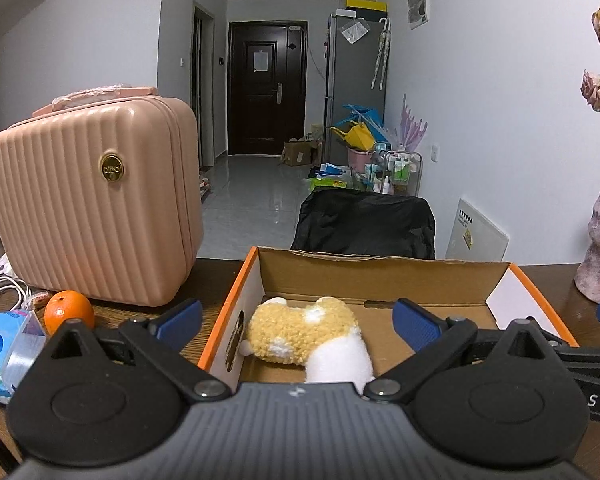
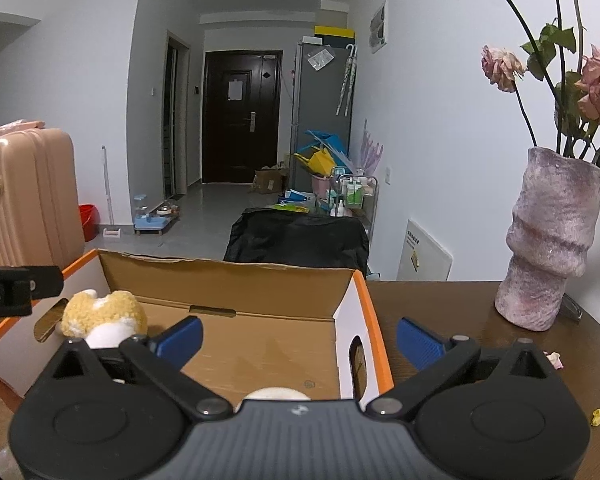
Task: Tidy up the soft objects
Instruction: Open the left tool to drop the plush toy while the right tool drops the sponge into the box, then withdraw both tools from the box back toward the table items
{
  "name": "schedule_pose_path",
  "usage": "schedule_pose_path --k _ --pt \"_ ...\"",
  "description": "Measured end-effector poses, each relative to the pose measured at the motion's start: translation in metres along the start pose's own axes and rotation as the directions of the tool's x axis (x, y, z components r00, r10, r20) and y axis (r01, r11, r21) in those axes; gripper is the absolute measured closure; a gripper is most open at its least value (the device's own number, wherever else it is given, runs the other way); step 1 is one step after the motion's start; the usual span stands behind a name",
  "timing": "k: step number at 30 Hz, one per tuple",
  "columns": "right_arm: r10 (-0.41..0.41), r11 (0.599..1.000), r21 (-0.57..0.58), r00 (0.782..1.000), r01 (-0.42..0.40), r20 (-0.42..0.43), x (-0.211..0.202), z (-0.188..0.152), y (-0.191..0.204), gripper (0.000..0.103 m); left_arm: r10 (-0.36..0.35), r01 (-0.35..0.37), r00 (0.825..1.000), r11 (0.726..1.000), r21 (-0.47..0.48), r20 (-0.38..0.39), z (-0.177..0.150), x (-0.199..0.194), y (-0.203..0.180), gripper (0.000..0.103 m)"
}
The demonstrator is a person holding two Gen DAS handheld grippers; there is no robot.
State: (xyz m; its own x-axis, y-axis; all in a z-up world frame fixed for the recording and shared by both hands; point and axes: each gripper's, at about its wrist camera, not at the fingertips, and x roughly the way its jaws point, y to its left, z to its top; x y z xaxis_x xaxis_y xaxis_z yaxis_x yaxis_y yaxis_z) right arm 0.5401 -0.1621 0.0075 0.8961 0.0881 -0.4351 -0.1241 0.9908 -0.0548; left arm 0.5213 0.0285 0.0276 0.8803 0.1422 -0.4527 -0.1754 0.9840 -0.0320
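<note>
Both tools spread wide, nothing gripped: plush toy (image 1: 304,334) lies in cardboard box (image 1: 380,276) at 12 o'clock between left tool (image 1: 298,322) pads, at 10 o'clock from right tool (image 2: 299,338).

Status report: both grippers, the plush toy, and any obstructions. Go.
Left gripper open, empty. Right gripper open, empty. Plush toy lying inside the cardboard box, at its left end. Nothing blocking it.
</note>
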Motion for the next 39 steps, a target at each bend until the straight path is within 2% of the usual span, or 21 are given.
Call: schedule_pose_path --k 21,32,39 --pt "0.040 0.999 -0.006 0.995 -0.040 0.092 -0.059 0.001 -0.014 0.000 -0.002 0.006 0.994 0.999 -0.037 0.111 -0.004 -0.073 0.024 0.000" --pt "0.083 0.995 -0.072 0.988 -0.074 0.132 -0.106 -0.020 -0.008 0.000 0.007 -0.007 0.988 1.000 -0.001 0.155 -0.028 -0.120 0.037 0.000" --pt "0.104 0.992 -0.090 0.986 -0.092 0.129 -0.133 -0.039 -0.007 0.000 -0.013 0.011 0.988 1.000 0.010 0.156 -0.048 -0.146 0.045 0.000"
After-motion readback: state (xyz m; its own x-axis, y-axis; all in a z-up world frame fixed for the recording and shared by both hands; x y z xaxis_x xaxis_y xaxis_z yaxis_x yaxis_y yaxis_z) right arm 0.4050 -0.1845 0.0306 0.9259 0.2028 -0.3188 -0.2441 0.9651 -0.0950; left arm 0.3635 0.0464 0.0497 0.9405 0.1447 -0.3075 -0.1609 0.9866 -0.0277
